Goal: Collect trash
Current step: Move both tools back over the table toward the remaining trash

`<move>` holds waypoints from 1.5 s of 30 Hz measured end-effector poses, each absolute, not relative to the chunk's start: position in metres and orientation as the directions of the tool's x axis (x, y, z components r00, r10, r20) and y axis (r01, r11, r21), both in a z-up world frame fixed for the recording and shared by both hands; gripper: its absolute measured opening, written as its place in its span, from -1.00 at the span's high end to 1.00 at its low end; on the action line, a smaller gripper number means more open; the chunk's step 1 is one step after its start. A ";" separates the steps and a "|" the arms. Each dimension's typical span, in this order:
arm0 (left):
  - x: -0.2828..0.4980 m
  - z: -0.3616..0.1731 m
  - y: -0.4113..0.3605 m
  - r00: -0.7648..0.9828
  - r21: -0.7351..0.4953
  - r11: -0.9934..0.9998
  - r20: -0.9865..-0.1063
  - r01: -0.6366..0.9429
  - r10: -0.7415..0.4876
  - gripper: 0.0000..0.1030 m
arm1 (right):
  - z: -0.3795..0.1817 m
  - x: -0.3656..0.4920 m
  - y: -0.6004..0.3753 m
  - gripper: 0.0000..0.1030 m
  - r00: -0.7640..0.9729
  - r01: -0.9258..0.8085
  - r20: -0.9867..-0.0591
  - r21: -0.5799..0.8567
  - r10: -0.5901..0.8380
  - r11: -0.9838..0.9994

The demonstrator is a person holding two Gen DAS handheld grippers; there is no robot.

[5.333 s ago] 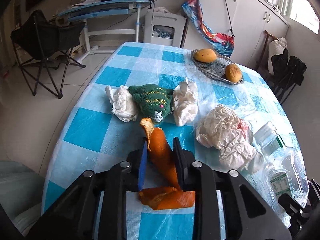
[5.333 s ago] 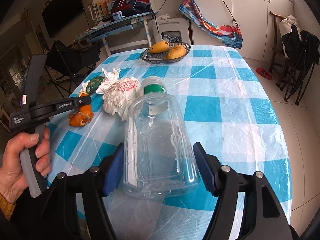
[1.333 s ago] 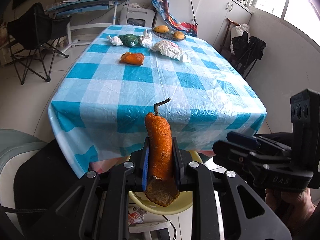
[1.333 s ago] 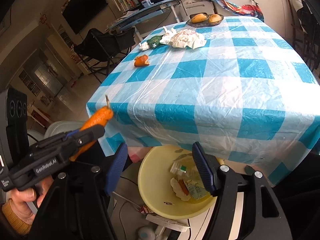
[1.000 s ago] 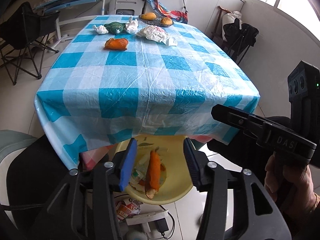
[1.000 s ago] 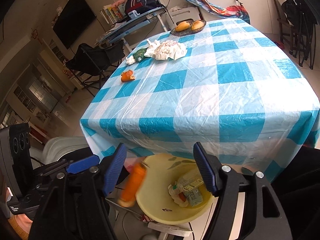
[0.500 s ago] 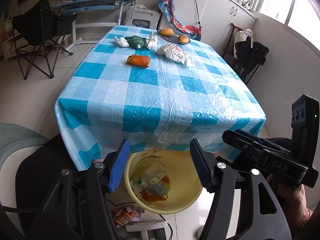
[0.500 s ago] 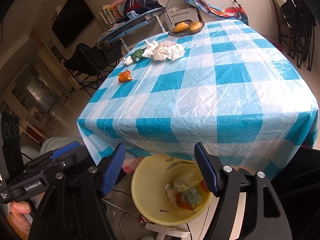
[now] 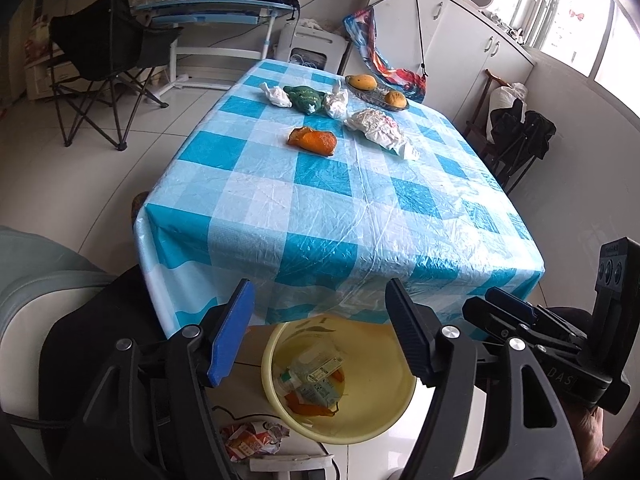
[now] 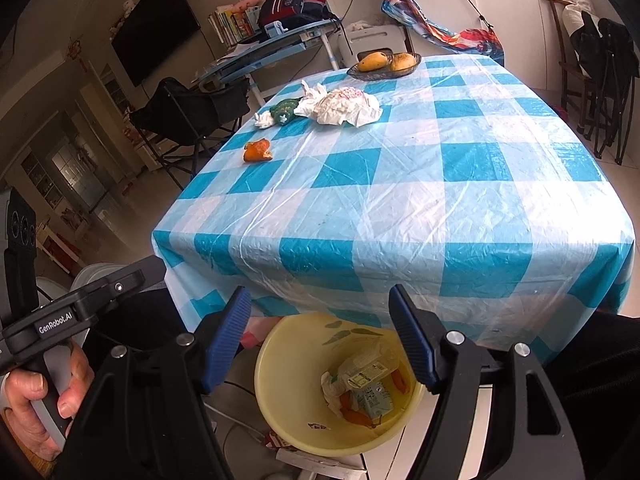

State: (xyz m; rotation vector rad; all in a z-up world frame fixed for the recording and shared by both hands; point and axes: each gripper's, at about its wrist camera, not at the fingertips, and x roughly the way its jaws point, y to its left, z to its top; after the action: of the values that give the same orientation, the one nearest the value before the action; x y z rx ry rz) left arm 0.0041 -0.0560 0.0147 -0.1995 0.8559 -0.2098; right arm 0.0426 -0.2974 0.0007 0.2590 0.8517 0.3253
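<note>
A yellow basin (image 9: 384,424) (image 10: 280,376) on the floor below the table's near edge holds a clear plastic bottle (image 9: 316,368) (image 10: 360,364) and orange peel (image 9: 308,408). My left gripper (image 9: 320,316) hangs over it, its jaws opening with nothing between them. My right gripper (image 10: 320,320) is open and empty above the same basin. On the checked tablecloth (image 9: 320,208) lie another orange peel (image 9: 313,141) (image 10: 258,150), a crumpled paper bag (image 9: 378,130) (image 10: 344,106) and white tissues (image 9: 276,95) (image 10: 262,119).
A green knitted toy (image 9: 305,98) lies among the tissues. A dish with two mangoes (image 9: 376,90) (image 10: 386,62) stands at the table's far end. Folding chairs (image 9: 104,60), a desk and cupboards ring the table. A crumpled wrapper (image 9: 252,438) lies on the floor beside the basin.
The long orange peel dropped from my left gripper into the basin, and its jaws spread wider. The left gripper rose slightly; the right gripper stayed open over the basin.
</note>
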 end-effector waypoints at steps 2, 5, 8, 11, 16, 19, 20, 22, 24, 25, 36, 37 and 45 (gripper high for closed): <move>0.007 0.014 -0.054 0.639 -0.259 0.961 -0.725 0.095 -0.259 -0.27 | 0.001 0.043 -0.296 -0.35 0.617 -0.180 -0.690 0.344 0.378 0.922; 0.012 0.011 -0.053 0.640 -0.262 0.961 -0.725 0.084 -0.254 -0.28 | 0.001 0.044 -0.295 -0.35 0.624 -0.183 -0.686 0.335 0.373 0.924; 0.018 0.010 -0.050 0.644 -0.268 0.961 -0.723 0.072 -0.250 -0.28 | 0.002 0.045 -0.293 -0.35 0.633 -0.190 -0.683 0.320 0.365 0.928; 0.025 0.011 -0.046 0.654 -0.272 0.960 -0.717 0.059 -0.243 -0.30 | 0.005 0.046 -0.290 -0.36 0.646 -0.197 -0.676 0.302 0.355 0.933; 0.042 0.015 -0.037 0.672 -0.273 0.961 -0.706 0.031 -0.222 -0.37 | 0.010 0.054 -0.288 -0.41 0.658 -0.210 -0.664 0.291 0.355 0.934; 0.055 0.014 -0.032 0.675 -0.272 0.962 -0.707 0.016 -0.212 -0.37 | 0.013 0.065 -0.288 -0.41 0.659 -0.214 -0.663 0.286 0.354 0.934; 0.059 0.014 -0.031 0.675 -0.273 0.962 -0.707 0.013 -0.210 -0.37 | 0.014 0.069 -0.289 -0.41 0.660 -0.217 -0.663 0.282 0.353 0.935; 0.068 0.014 -0.031 0.677 -0.274 0.962 -0.707 0.007 -0.206 -0.37 | 0.016 0.076 -0.289 -0.41 0.663 -0.223 -0.662 0.272 0.350 0.936; 0.077 0.013 -0.032 0.677 -0.274 0.962 -0.707 0.003 -0.204 -0.38 | 0.018 0.088 -0.291 -0.41 0.662 -0.226 -0.664 0.265 0.347 0.937; 0.081 0.013 -0.032 0.677 -0.275 0.961 -0.707 0.002 -0.204 -0.38 | 0.019 0.094 -0.292 -0.41 0.663 -0.226 -0.663 0.263 0.346 0.938; 0.119 0.009 -0.040 0.672 -0.273 0.962 -0.712 0.003 -0.204 -0.39 | 0.031 0.182 -0.281 -0.41 0.673 -0.272 -0.658 0.206 0.339 0.940; 0.122 0.008 -0.042 0.668 -0.272 0.962 -0.715 0.004 -0.205 -0.39 | 0.030 0.191 -0.280 -0.41 0.672 -0.272 -0.660 0.202 0.336 0.941; 0.143 0.001 -0.050 0.647 -0.305 0.952 -0.726 0.003 -0.235 -0.39 | 0.015 0.251 -0.274 -0.41 0.642 -0.262 -0.695 0.197 0.323 0.945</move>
State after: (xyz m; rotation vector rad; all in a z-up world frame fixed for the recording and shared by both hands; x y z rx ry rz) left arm 0.1427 -0.0504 0.0014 -0.2886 0.8600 -0.1375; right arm 0.2513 -0.2744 0.0155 0.0806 0.8074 0.3334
